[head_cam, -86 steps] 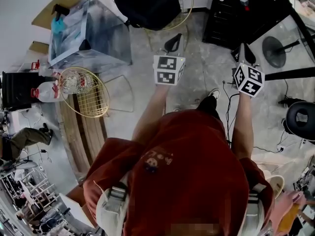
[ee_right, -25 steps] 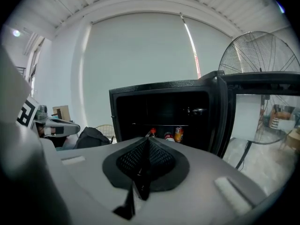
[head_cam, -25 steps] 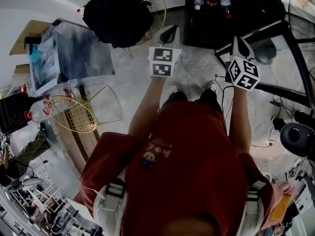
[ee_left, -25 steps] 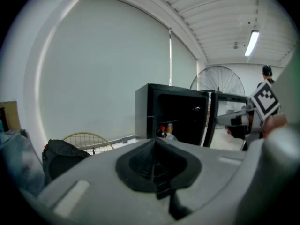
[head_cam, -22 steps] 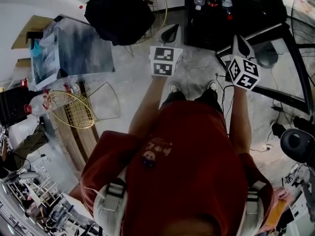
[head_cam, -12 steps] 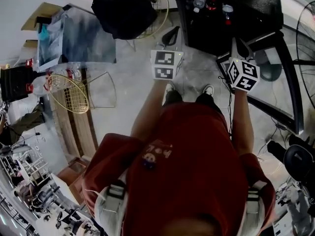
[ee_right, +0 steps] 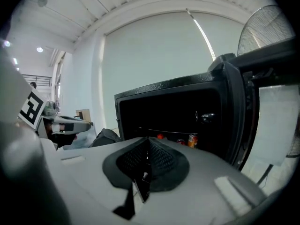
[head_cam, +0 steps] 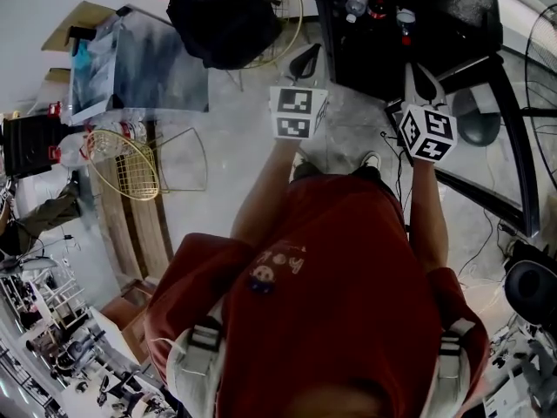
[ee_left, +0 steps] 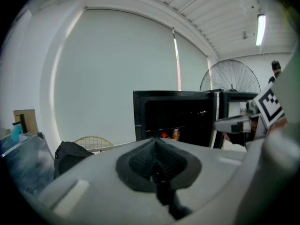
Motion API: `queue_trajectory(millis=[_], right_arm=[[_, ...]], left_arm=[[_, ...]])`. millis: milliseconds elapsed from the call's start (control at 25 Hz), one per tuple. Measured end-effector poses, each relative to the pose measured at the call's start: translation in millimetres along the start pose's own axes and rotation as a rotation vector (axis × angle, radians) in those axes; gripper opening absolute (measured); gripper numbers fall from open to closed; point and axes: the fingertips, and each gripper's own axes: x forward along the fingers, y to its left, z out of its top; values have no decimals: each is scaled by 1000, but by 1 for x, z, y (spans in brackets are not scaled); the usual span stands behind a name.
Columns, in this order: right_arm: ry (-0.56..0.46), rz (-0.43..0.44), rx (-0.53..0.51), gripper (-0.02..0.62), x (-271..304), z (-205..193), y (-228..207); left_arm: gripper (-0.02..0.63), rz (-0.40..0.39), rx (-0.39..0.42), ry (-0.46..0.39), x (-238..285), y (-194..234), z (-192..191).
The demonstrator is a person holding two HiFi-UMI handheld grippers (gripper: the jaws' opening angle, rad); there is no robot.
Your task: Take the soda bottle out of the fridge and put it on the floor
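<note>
The black fridge (head_cam: 409, 33) stands open in front of me, its door (head_cam: 500, 103) swung out to the right. On its shelf stand a few bottles (head_cam: 356, 5) and cans (ee_right: 192, 140); which one is the soda bottle I cannot tell. My left gripper (head_cam: 302, 61) hangs in front of the fridge's left edge, its ribbed pads (ee_left: 157, 161) pressed together with nothing between them. My right gripper (head_cam: 424, 81) points at the fridge opening near the door and is shut and empty too (ee_right: 146, 165). Each gripper view shows the other gripper off to one side.
A black backpack (head_cam: 228, 20) lies on a wire chair left of the fridge. A glass table (head_cam: 139, 59) and a gold wire chair (head_cam: 126, 164) stand further left. A floor fan (head_cam: 544, 59) is beyond the fridge door. Cables (head_cam: 400, 177) run over the floor by my feet.
The fridge has come closer and fills more of the head view's top. Both grippers have moved with me toward it and stay shut.
</note>
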Motion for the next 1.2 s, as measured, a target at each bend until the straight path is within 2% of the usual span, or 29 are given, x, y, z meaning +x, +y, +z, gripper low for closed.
queue_trajectory(millis=[440, 520, 600, 840, 1200], right_arm=[[-9, -40, -26, 11, -4, 0, 2], [-14, -26, -13, 57, -4, -2, 2], [-16, -22, 0, 143, -2, -3, 2], [-34, -56, 21, 328, 2, -1, -1], [-17, -56, 4, 339, 11, -8, 2]], left_arm=[[0, -44, 9, -12, 3, -4, 0], [0, -48, 16, -10, 5, -6, 0], [0, -53, 31, -9, 7, -8, -1], [0, -48, 33, -11, 6, -5, 3], [0, -37, 34, -5, 7, 1, 0]])
